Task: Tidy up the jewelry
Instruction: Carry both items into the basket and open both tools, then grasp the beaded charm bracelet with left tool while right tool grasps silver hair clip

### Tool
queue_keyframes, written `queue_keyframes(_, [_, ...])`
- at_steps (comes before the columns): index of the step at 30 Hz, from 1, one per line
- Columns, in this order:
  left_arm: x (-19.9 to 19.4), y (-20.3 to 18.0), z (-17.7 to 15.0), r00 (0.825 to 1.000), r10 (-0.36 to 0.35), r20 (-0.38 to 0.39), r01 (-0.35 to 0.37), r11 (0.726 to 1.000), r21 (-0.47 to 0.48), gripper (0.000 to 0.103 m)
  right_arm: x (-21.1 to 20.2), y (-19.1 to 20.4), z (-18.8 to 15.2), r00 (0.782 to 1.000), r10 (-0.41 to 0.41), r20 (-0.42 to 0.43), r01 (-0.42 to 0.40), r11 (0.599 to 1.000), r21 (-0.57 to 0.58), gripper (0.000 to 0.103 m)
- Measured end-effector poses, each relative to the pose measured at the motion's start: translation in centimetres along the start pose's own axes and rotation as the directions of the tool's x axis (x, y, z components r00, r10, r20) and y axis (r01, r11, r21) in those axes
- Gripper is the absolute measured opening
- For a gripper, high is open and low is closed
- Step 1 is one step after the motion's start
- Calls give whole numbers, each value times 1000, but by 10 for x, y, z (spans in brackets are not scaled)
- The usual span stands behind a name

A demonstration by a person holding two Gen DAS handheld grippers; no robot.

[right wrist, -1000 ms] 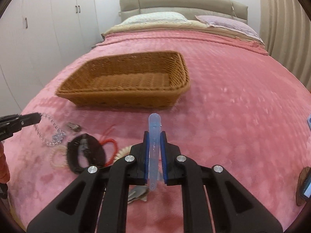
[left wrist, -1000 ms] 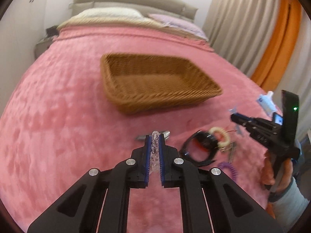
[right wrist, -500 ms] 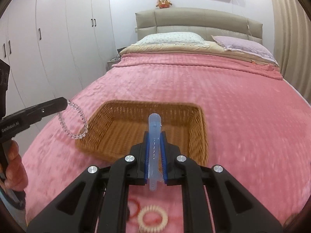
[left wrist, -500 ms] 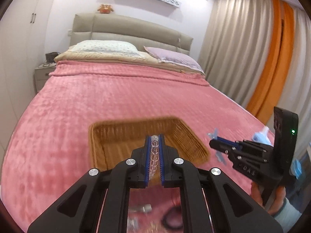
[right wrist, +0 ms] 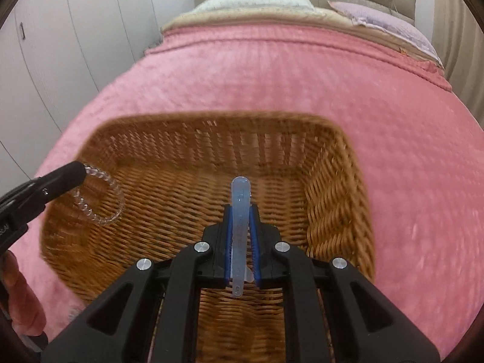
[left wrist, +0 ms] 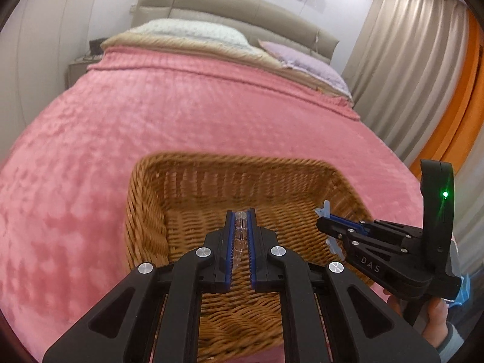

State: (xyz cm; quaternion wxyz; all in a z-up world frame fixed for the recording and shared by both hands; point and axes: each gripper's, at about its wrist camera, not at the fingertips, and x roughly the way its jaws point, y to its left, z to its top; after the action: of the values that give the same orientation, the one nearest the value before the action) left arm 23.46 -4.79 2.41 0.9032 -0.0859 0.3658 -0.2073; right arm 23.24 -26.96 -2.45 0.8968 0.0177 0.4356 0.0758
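Over the wicker basket (left wrist: 145,227) on the pink bedspread (left wrist: 90,151), both grippers hung with their jaws pinched tight on jewelry. The left gripper (left wrist: 240,220) was clamped on a clear bead bracelet (right wrist: 101,196); in its own view only a few beads showed between the blue pads (left wrist: 230,242), while the right wrist view showed the loop dangling from its tip above the left part of the basket floor. The right gripper (right wrist: 240,220) was closed on a pale blue plastic hair clip (right wrist: 240,211), which stood up past the fingertips and pointed toward the far wall of the basket. In the left wrist view the right gripper (left wrist: 322,222) reached in from the right over the basket's right rim, the clip's tip poking out beyond it, with a hand (left wrist: 435,314) on its handle. Pillows (left wrist: 193,31) lay at the far end of the bed.
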Motion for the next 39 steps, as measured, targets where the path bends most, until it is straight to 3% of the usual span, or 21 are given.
queue_keyframes(6, [6,3,-6,999,20,-30,-20,1000,-5,9,2,-5,-4,999,31,-20,-31,999,20,11])
queue_keyframes(7, [2,3,-7,999,23,-29,-23,1000,-3,12,-1,-6,-4,999,30,-15,-30,999,21,13])
queue_keyframes(8, [-2,2,-8,999,25,-26,-25,1000,-1,26,-6,-6,-4,1000,24,-5,-24,1000,19,17])
queue_keyframes(9, [-10,1,-10,1000,26,-11,-26,1000,2,33,-11,-6,-5,1000,26,1,-26,1000,17,19])
queue_keyframes(13, [-53,-2,-17,999,-9,49,8,1000,19,44,-43,-4,-10,997,59,41,-60,998,22,23])
queue_keyframes(17, [-101,-8,-25,993,-20,114,15,999,43,51,-94,4,-21,988,83,131,-86,996,15,46])
queue_keyframes(20, [-138,-8,-34,987,-35,158,29,999,37,60,-129,9,-32,975,116,188,-120,993,12,46])
queue_keyframes(25, [-179,-6,-55,981,-49,186,46,999,20,60,-176,16,-57,954,136,265,-143,990,7,46])
queue_keyframes(29, [-194,-4,-78,981,-57,187,54,998,22,60,-190,22,-81,946,146,288,-152,988,0,46])
queue_keyframes(32, [-197,-3,-100,983,-54,173,50,998,27,60,-190,22,-103,951,133,279,-140,990,4,46])
queue_keyframes(39, [-177,9,-140,994,-27,102,26,1000,9,60,-162,7,-161,979,118,167,-135,987,90,46])
